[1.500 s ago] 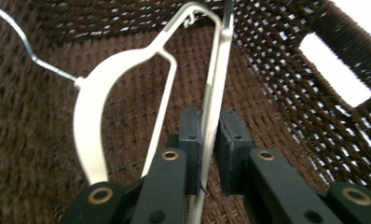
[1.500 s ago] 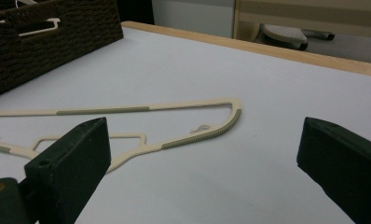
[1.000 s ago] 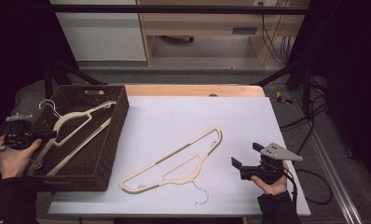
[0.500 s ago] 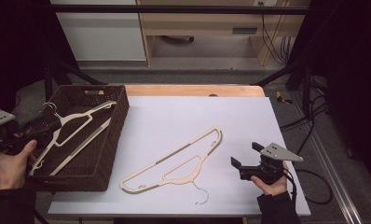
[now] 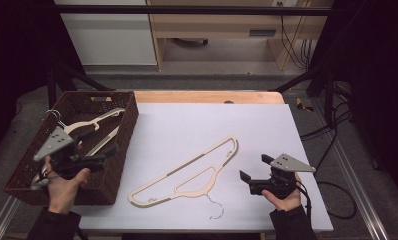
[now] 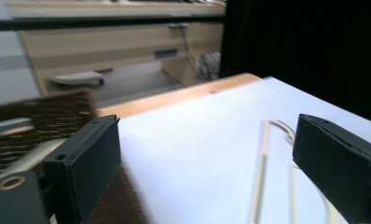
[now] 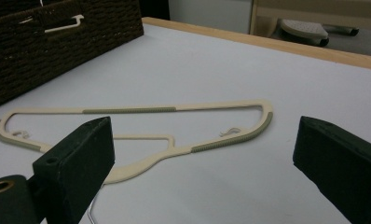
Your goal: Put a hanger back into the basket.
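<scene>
- Left gripper point(image 5: 94, 150): a second ago it was at the basket's point(image 5: 118, 172) outer left edge; it now sits over the basket's near right wall, pointing at the table. Its jaws have just been opening and stand apart, with nothing between them.
- Right gripper point(image 5: 254, 169): position unchanged, jaws apart and empty, just right of the table hanger point(image 5: 187, 170).
- Table hanger: flat on the white tabletop point(image 5: 187, 122), unmoved.
- Second hanger point(image 5: 94, 121): lying inside the basket.
- Room: pale cabinet point(image 5: 217, 25) behind, dark surroundings.
- No legible writing.

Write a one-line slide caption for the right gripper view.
Open right gripper facing a cream hanger lying flat on the white table, dark wicker basket behind.
</scene>
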